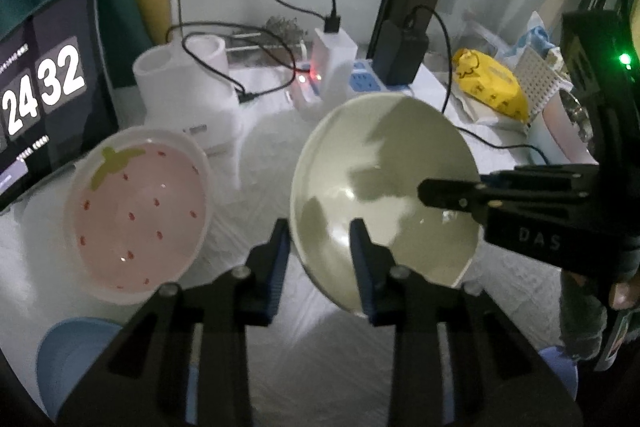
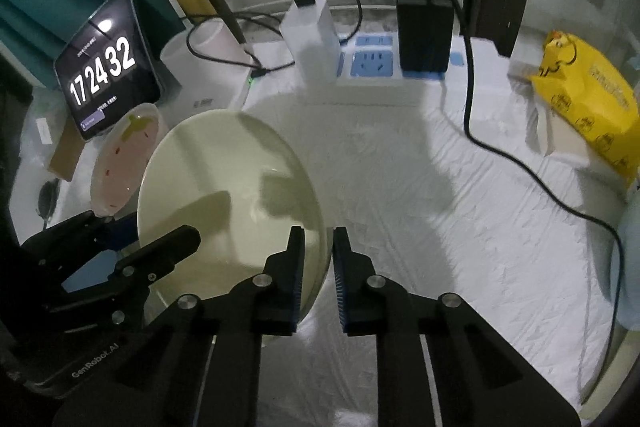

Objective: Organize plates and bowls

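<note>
A pale cream bowl [image 1: 384, 195] is held tilted above the white table cloth, also seen in the right wrist view [image 2: 224, 203]. My right gripper [image 2: 318, 255] is shut on its near right rim, one finger inside and one outside. My left gripper [image 1: 320, 247] straddles the bowl's left rim with a wide gap between the fingers. It shows at the left of the right wrist view [image 2: 160, 239]. A pink strawberry-pattern bowl [image 1: 136, 215] sits on the table to the left, also visible in the right wrist view [image 2: 124, 163]. A blue bowl [image 1: 72, 359] lies at the lower left.
A tablet clock [image 1: 44, 87] stands at the far left. A white container [image 1: 184, 75], chargers, a power strip [image 2: 372, 63] and black cables [image 2: 520, 163] crowd the back. A yellow packet [image 2: 588, 99] and a white basket [image 1: 536, 79] lie at the right.
</note>
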`<state>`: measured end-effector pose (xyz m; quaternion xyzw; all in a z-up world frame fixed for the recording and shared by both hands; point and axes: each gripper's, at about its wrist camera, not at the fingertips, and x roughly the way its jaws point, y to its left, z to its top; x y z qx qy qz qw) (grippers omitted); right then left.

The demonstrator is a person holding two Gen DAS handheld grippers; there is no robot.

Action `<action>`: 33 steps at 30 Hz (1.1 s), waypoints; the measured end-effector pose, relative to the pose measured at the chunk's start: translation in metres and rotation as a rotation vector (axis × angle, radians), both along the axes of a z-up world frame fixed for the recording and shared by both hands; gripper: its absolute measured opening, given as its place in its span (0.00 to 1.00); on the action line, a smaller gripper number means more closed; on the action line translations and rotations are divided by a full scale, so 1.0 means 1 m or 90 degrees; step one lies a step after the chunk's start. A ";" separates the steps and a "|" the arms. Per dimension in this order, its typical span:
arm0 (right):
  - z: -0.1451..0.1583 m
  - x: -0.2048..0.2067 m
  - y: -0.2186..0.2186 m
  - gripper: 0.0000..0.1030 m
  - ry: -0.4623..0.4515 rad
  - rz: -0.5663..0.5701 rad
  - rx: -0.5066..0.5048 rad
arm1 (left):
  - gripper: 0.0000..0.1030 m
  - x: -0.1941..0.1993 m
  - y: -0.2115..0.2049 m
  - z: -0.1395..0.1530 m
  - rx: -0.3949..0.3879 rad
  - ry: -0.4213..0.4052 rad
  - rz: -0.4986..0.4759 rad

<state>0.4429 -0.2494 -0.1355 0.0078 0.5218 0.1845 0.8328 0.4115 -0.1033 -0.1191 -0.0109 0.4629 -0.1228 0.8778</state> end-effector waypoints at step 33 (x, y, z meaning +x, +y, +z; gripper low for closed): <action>0.093 -0.089 0.013 0.12 -0.143 -0.006 -0.006 | 0.26 -0.084 0.016 0.084 -0.016 -0.136 0.008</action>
